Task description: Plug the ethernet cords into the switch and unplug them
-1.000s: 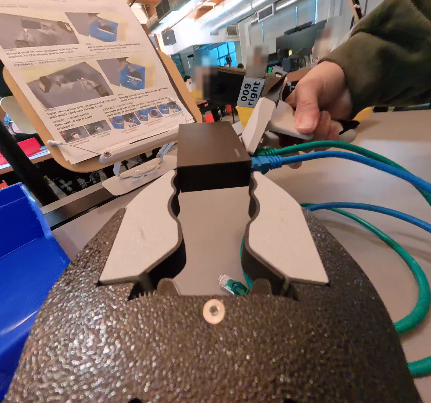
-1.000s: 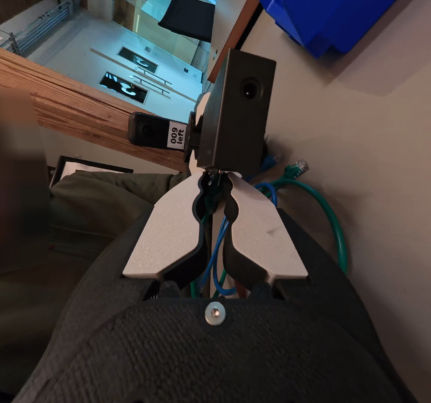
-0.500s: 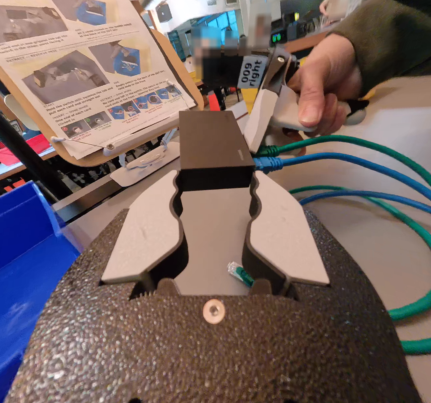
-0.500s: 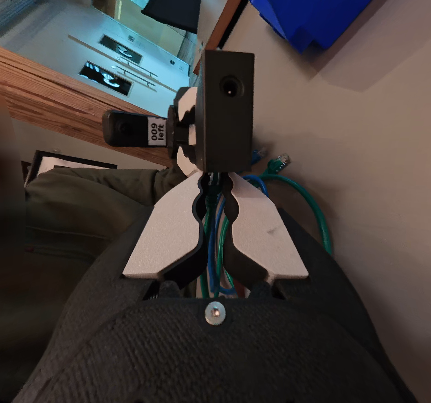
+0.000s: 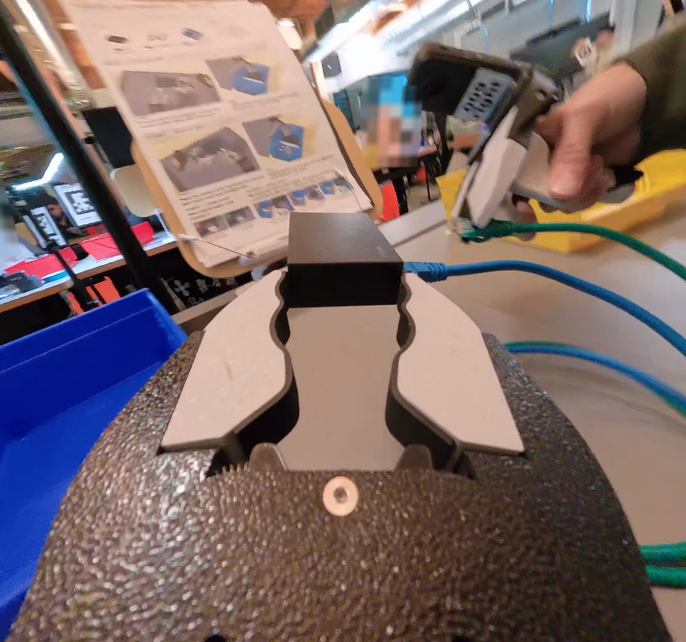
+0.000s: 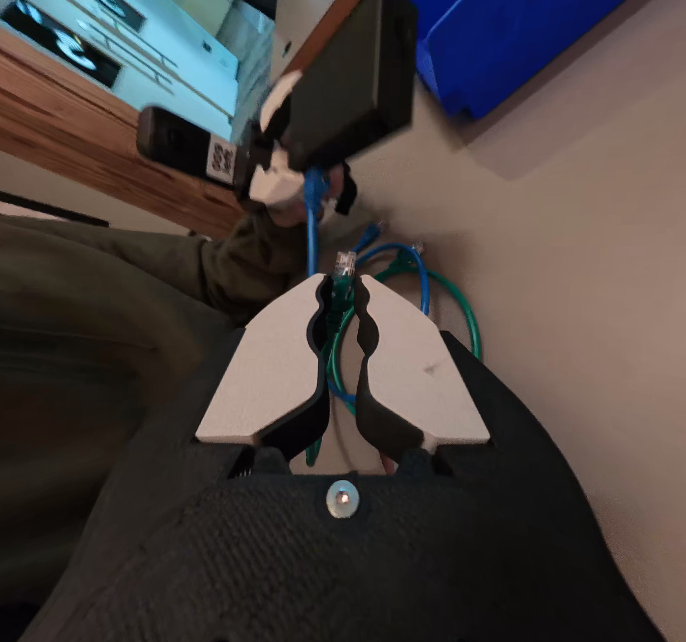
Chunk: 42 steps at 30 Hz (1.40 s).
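My left gripper (image 5: 343, 284) is shut on a black switch (image 5: 341, 253) and holds it over the table. A blue ethernet cord (image 5: 427, 269) is plugged into the switch's right side. My right gripper (image 6: 343, 277) is shut on a green cord's plug (image 6: 343, 271), which is out of the switch and apart from it. In the left wrist view the right gripper (image 5: 469, 221) holds that green plug (image 5: 479, 231) up and to the right of the switch. In the right wrist view the switch (image 6: 352, 78) is farther off with the blue cord (image 6: 313, 197) hanging from it.
A blue bin (image 5: 74, 364) stands at the left, a yellow bin (image 5: 612, 216) at the back right. A clipboard with an instruction sheet (image 5: 230, 134) leans behind the switch. Loose blue (image 6: 371, 232) and green (image 6: 406, 255) cord ends and loops lie on the table (image 5: 557, 308).
The right gripper has pulled the green plug out of the switch and moved it away, up and to the right. The blue cord stays plugged in. The left gripper still holds the switch.
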Each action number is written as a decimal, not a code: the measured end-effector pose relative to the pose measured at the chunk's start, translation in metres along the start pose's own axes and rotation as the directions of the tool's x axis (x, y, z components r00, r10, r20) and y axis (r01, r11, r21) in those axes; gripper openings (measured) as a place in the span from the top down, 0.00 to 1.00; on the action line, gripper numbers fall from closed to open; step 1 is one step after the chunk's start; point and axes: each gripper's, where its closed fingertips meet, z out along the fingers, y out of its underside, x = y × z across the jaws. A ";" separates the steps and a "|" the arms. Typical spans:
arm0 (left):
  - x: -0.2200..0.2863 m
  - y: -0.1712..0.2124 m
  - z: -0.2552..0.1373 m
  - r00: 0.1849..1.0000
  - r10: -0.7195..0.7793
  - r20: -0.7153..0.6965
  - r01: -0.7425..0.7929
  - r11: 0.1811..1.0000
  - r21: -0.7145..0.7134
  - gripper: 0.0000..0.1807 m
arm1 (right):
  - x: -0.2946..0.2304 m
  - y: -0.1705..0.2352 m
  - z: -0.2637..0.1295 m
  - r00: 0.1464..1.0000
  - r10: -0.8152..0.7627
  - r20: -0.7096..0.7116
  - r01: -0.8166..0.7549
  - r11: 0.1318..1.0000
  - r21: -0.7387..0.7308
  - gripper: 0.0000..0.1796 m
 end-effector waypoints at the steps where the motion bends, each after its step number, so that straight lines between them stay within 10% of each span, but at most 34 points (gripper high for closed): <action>1: -0.010 -0.011 -0.006 1.000 -0.026 0.016 0.026 0.999 0.028 0.69 | -0.001 0.000 -0.009 0.999 -0.036 -0.038 0.035 0.999 -0.028 0.93; 7: -0.067 -0.073 -0.053 0.978 -0.166 0.122 0.139 0.969 0.205 0.70 | -0.001 -0.010 -0.072 0.983 -0.086 -0.160 0.092 0.995 0.033 0.93; 15: -0.068 -0.065 -0.053 0.985 -0.115 0.127 0.095 0.984 0.150 0.70 | -0.067 -0.072 -0.193 0.926 -0.190 -0.327 0.287 0.916 0.281 0.92; 27: -0.044 -0.049 -0.035 0.989 -0.147 0.021 0.144 0.984 0.110 0.70 | -0.094 -0.027 -0.412 0.546 -0.058 -0.836 0.491 0.831 0.264 0.93; 34: -0.040 -0.044 -0.032 0.988 -0.153 0.004 0.152 0.984 0.091 0.70 | -0.030 0.039 -0.406 0.753 0.077 -0.654 0.373 0.768 0.520 0.93; 42: -0.035 -0.037 -0.028 0.987 -0.163 -0.009 0.163 0.984 0.074 0.70 | -0.012 0.036 -0.395 0.745 0.047 -0.665 0.382 0.787 0.484 0.93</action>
